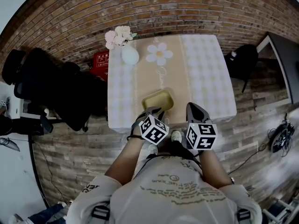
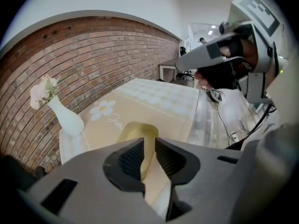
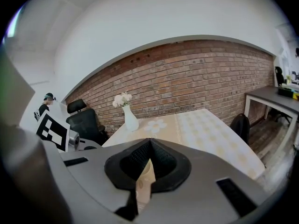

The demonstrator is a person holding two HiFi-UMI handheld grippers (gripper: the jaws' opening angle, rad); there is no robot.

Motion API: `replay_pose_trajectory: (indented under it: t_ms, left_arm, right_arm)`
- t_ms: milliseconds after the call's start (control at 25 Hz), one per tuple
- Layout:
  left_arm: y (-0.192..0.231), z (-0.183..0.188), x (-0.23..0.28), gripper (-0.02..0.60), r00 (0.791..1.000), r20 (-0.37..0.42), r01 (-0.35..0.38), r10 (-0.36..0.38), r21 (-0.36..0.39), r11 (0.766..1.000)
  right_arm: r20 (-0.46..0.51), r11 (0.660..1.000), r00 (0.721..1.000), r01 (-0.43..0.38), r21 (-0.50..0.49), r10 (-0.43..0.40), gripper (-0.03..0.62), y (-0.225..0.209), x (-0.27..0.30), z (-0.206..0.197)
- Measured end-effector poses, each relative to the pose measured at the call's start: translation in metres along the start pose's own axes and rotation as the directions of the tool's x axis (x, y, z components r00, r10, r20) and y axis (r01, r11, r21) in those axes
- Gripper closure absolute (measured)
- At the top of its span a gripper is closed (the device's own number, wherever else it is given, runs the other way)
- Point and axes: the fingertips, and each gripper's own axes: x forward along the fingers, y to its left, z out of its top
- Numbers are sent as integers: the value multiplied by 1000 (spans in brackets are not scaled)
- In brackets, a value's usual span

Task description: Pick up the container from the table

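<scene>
Brick wall (image 1: 140, 8), checked table (image 1: 205, 73) — left tool (image 1: 152, 110) clamps container (image 1: 158, 99) rim; right tool (image 1: 192, 106) closed, empty.

Bright, even indoor light — strong fisheye bending, dark vignetted corners, soft shadows.

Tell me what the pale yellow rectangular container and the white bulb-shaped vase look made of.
The pale yellow rectangular container looks like thin-walled plastic: smooth, soft sheen. The white bulb-shaped vase is likely glazed ceramic, smooth, opaque and faintly shiny; plastic is possible.
</scene>
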Motion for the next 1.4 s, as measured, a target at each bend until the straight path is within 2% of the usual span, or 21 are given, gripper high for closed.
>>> replay_pose_trajectory:
  t_ms: [160, 400, 600, 720, 960, 1160, 1240, 1400]
  left_arm:
    - [-7, -9, 16, 483, 997, -76, 40, -33, 85, 996]
    - [-14, -26, 40, 479, 985, -173, 55, -23, 179, 982]
    - [-13, -40, 58, 479, 972, -236, 43, 7, 203, 978]
    - [-11, -45, 65, 479, 965, -263, 37, 13, 185, 982]
    - [-10, -58, 78, 479, 939, -343, 69, 7, 207, 976]
    - [-7, -63, 83, 487, 928, -372, 67, 36, 262, 963]
    - [-7, -62, 83, 560, 931, -362, 62, 44, 276, 959]
    - [-6, -59, 80, 569, 940, -338, 55, 39, 264, 963]
  right_arm:
    - [-23, 1000, 1000, -6, 6, 6, 591, -7, 5, -6]
    - [-47, 1000, 999, -7, 14, 7, 591, -18, 8, -14]
    - [-52, 1000, 999, 6, 21, -5, 591, -30, 9, -15]
    - [-55, 1000, 998, 10, 21, -8, 591, -36, 11, -15]
    - [-64, 1000, 998, 8, 15, -7, 591, -42, 15, -13]
    - [-73, 1000, 997, 7, 7, -6, 591, -44, 18, -13]
    - [-74, 1000, 997, 6, 10, -5, 591, -44, 19, -12]
    - [-69, 1000, 998, -1, 6, 2, 591, -41, 21, -10]
